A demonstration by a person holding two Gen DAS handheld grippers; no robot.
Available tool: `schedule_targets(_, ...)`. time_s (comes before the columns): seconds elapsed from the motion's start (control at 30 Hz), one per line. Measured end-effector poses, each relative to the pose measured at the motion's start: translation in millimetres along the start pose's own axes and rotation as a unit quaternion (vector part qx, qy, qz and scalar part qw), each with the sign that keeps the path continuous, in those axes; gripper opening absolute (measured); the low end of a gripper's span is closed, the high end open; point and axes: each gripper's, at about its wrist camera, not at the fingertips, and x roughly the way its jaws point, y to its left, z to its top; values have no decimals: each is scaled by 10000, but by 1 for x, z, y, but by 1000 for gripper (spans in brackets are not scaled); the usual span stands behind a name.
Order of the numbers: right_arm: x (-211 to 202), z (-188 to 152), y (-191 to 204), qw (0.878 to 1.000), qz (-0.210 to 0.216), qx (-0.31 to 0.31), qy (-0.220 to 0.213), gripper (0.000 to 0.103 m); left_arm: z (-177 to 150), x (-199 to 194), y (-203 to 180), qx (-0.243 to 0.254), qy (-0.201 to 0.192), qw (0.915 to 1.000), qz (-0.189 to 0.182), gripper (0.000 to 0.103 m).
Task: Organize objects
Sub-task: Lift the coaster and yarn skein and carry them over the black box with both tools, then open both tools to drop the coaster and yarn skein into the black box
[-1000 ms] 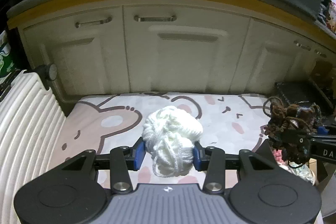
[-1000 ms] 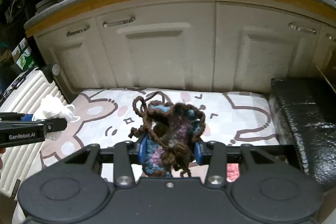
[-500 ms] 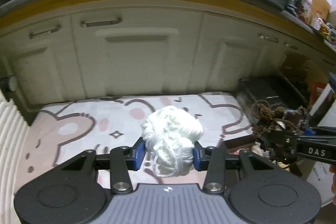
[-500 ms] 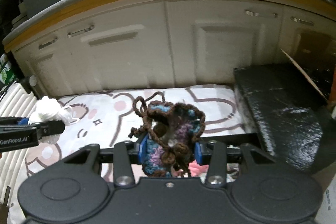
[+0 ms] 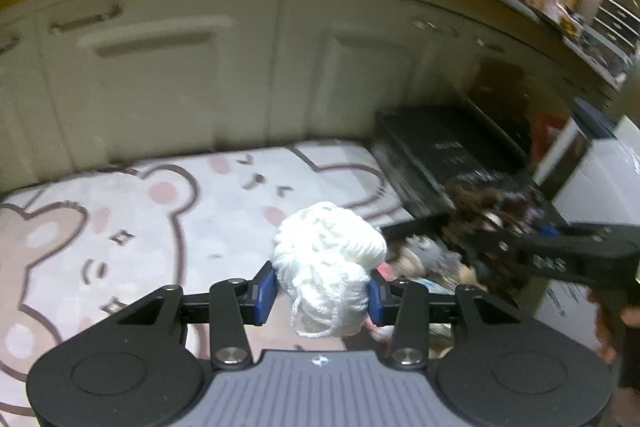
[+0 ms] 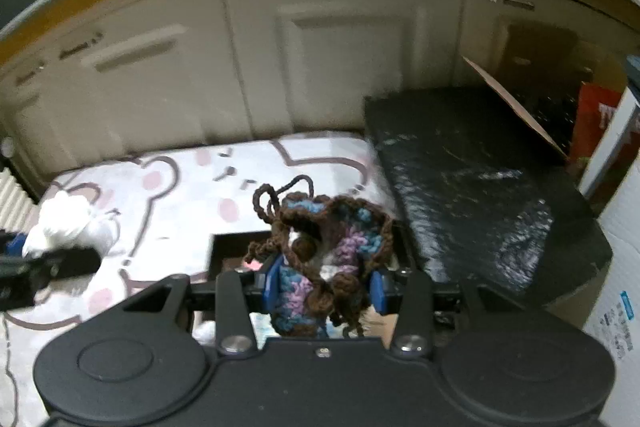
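My left gripper (image 5: 322, 291) is shut on a white ball of yarn (image 5: 326, 259), held above the right edge of a bear-print mat (image 5: 140, 219). A loose strand hangs below the ball. My right gripper (image 6: 322, 285) is shut on a crocheted pouch (image 6: 324, 251) of brown, blue and purple yarn with a brown cord loop. It hovers over an open dark box (image 6: 228, 251) holding small items. In the left wrist view the right gripper (image 5: 472, 227) with the pouch appears at the right, blurred. In the right wrist view the white yarn (image 6: 68, 223) shows at the far left.
Cream cabinet doors (image 6: 340, 59) under a wood-edged counter run along the back. A black lid or case (image 6: 472, 183) lies right of the mat. A cardboard flap (image 6: 516, 107) and a white box (image 6: 616, 267) stand at the right. A ribbed white suitcase (image 6: 12, 191) is at the left.
Both grippers have swung to the right across the mat with their loads still held. The black case and the open box have come into closer view; the suitcase has slid out at the left.
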Motion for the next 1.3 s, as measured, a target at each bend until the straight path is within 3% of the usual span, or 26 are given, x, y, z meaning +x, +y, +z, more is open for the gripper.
schedule_targets(0.27,27,-4,-10,9997,-82,-85,192,44,-13,25,-35,421,479,9969,-462,45)
schedule_targets(0.63,55,-9,-10,9986,-118,-230,452,44,-25,60,-60,700,1262,9833,-1108,45)
schedule_targets(0.87,62,-10,-9,9982,-69,-292,521,45,-28,82,-66,1127,1407,9777,-1081,50)
schedule_targets(0.97,64,-10,-7,9979,-59,-329,561,52,-31,88,-69,1247,1465,9744,-1160,57)
schedule_targets(1.03,63,-10,-9,9981,7,-284,549,61,-30,86,-71,1305,1433,9736,-1203,67)
schedule_targets(1.13,57,-8,-13,9989,87,-105,446,64,-25,76,-71,1309,1187,9775,-1149,77)
schedule_targets(1.3,47,-4,-19,9993,203,173,270,59,-21,70,-63,1271,1147,9816,-848,77)
